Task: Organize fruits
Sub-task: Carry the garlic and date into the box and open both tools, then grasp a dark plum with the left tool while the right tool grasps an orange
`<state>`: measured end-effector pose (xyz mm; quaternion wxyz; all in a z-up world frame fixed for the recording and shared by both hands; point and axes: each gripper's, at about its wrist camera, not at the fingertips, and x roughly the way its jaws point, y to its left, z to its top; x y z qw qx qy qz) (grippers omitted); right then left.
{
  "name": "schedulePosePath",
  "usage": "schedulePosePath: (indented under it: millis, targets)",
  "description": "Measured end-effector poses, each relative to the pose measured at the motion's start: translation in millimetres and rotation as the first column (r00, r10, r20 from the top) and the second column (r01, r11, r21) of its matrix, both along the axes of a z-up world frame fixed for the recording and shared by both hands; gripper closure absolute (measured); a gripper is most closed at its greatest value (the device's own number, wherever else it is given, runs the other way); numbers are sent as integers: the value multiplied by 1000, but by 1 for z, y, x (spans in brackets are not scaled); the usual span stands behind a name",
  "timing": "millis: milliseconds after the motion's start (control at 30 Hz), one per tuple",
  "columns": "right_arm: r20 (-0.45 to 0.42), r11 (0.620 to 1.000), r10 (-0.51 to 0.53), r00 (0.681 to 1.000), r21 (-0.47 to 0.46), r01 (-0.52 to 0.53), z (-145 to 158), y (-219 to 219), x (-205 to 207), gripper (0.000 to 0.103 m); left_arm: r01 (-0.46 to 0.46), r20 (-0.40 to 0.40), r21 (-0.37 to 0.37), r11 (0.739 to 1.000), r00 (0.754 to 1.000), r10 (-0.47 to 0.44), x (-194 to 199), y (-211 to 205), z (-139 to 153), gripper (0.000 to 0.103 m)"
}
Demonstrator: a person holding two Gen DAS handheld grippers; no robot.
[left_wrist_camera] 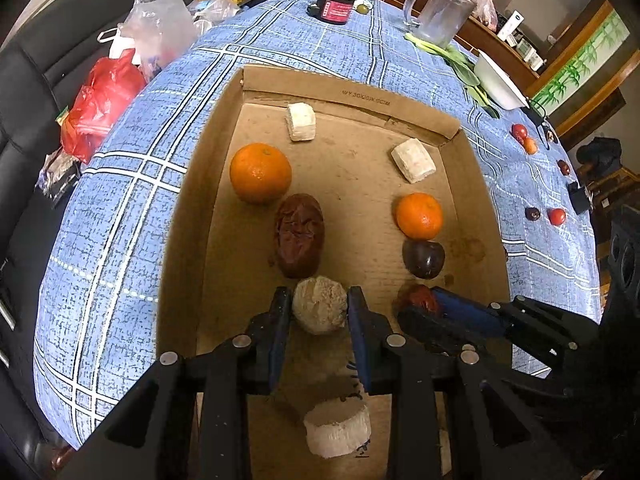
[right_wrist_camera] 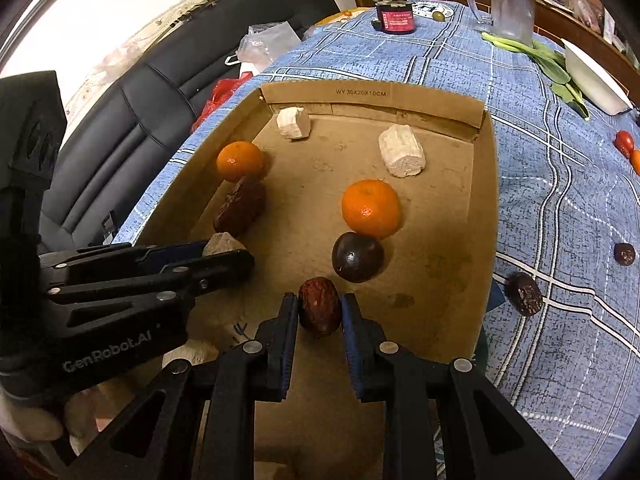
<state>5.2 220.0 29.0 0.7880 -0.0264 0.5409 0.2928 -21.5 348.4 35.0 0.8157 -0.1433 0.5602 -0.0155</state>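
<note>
A shallow cardboard tray (left_wrist_camera: 188, 216) (right_wrist_camera: 484, 208) lies on the blue checked tablecloth. My left gripper (left_wrist_camera: 319, 308) is shut on a pale beige chunk (left_wrist_camera: 319, 309), low over the tray's near left part. My right gripper (right_wrist_camera: 320, 312) is shut on a wrinkled red date (right_wrist_camera: 320, 306) just in front of a dark plum (right_wrist_camera: 357, 257). Two oranges (left_wrist_camera: 260, 172) (left_wrist_camera: 419, 215), a large dried date (left_wrist_camera: 298, 234) and white chunks (left_wrist_camera: 301, 121) (left_wrist_camera: 413, 159) lie in the tray. From the left wrist view the right gripper (left_wrist_camera: 424, 304) shows at the lower right, still holding the date (left_wrist_camera: 420, 298).
Loose small fruits (right_wrist_camera: 524, 293) (right_wrist_camera: 624, 253) (left_wrist_camera: 557, 216) lie on the cloth to the right of the tray. At the far end stand a dark jar (left_wrist_camera: 335, 7), a clear jug (left_wrist_camera: 440, 12), green leaves and a white dish (left_wrist_camera: 500, 82). Plastic bags (left_wrist_camera: 100, 100) sit on a black sofa at left.
</note>
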Motion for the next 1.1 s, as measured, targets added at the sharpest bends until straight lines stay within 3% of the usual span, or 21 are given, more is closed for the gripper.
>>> schedulePosePath:
  millis: [133, 300, 567, 833, 1100]
  targets:
    - [2, 1000, 9, 1000, 7, -9, 2, 1, 0, 77, -23, 15, -19, 1000, 1000, 24, -1, 5, 9, 69]
    - [44, 1000, 3, 999, 24, -4, 15, -4, -1, 59, -60, 50, -24, 998, 997, 61, -1, 7, 25, 62]
    - [74, 996, -58, 996, 70, 52, 33, -32, 0, 57, -87, 91, -38, 995, 992, 90, -1, -8, 48, 58]
    - [82, 980, -179, 980, 97, 171, 40, -97, 4, 57, -61, 112, -34, 998, 992, 64, 4, -43, 58, 57]
    - [9, 929, -360, 933, 91, 357, 24, -184, 16, 57, -17, 96, -38, 999, 995, 20, 11, -81, 52, 57]
